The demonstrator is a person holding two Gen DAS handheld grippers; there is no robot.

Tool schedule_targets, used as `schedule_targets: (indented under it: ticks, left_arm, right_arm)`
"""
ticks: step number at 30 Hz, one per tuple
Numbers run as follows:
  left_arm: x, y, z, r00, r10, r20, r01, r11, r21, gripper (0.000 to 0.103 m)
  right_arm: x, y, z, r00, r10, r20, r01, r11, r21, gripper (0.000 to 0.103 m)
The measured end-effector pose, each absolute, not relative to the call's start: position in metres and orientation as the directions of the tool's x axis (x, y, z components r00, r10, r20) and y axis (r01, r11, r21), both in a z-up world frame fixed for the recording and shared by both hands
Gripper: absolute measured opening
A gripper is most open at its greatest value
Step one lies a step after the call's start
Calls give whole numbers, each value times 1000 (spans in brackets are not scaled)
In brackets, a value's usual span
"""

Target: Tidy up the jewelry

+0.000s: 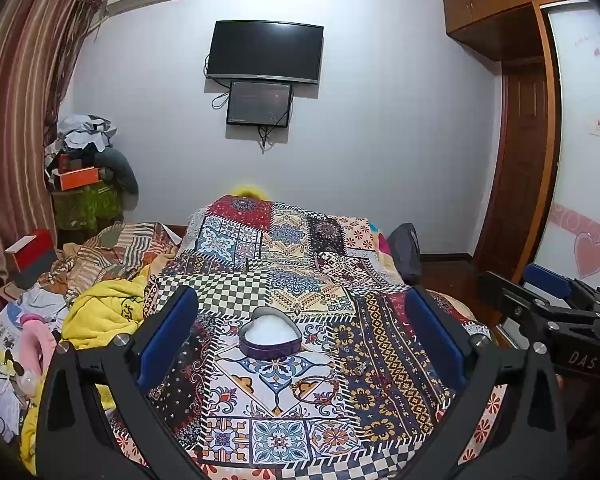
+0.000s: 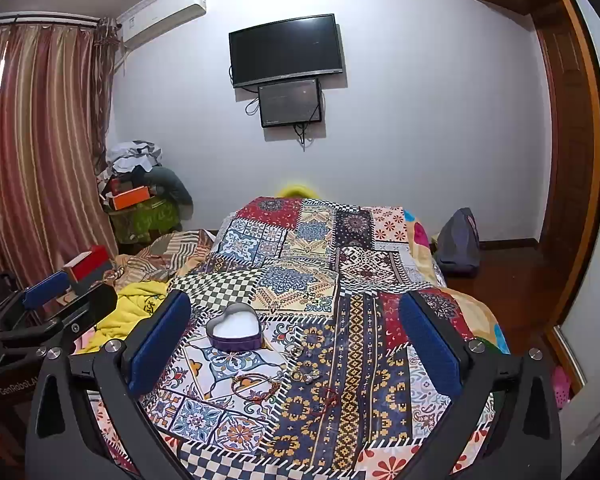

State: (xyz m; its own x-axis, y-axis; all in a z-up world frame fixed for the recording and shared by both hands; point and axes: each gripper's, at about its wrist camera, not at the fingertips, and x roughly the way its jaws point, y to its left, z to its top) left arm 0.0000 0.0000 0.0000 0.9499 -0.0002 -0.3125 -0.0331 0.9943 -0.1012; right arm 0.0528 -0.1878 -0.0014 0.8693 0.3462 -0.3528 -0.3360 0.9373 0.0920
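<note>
A purple heart-shaped box [image 1: 270,338] with a white lining stands open on the patterned bedspread [image 1: 284,432]; it also shows in the right wrist view [image 2: 235,332]. Small jewelry lies on the cloth: a brown bracelet [image 2: 256,386], rings [image 2: 303,376] and a red cord piece [image 2: 327,398]. The bracelet also shows in the left wrist view [image 1: 314,386]. My left gripper [image 1: 300,312] is open and empty, above the bed with the box between its fingers. My right gripper [image 2: 294,312] is open and empty, above the jewelry.
A yellow garment [image 1: 100,312] and mixed clutter lie at the bed's left. A red box [image 2: 86,266] sits on striped bedding. A dark bag [image 2: 458,242] stands on the wooden floor at right. A TV [image 1: 264,52] hangs on the far wall.
</note>
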Motion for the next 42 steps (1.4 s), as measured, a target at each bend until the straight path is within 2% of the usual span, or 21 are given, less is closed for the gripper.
schedule_targets:
  ticks: [27, 42]
  left_arm:
    - [2, 1, -10, 945, -2, -328, -34, 994, -103, 103]
    - [52, 12, -53, 869, 0, -494, -64, 992, -112, 103]
  right_arm:
    - [59, -186, -10, 863, 340, -373, -330, 939, 93, 103]
    - [99, -190, -49, 809, 299, -506, -285, 952, 108, 103]
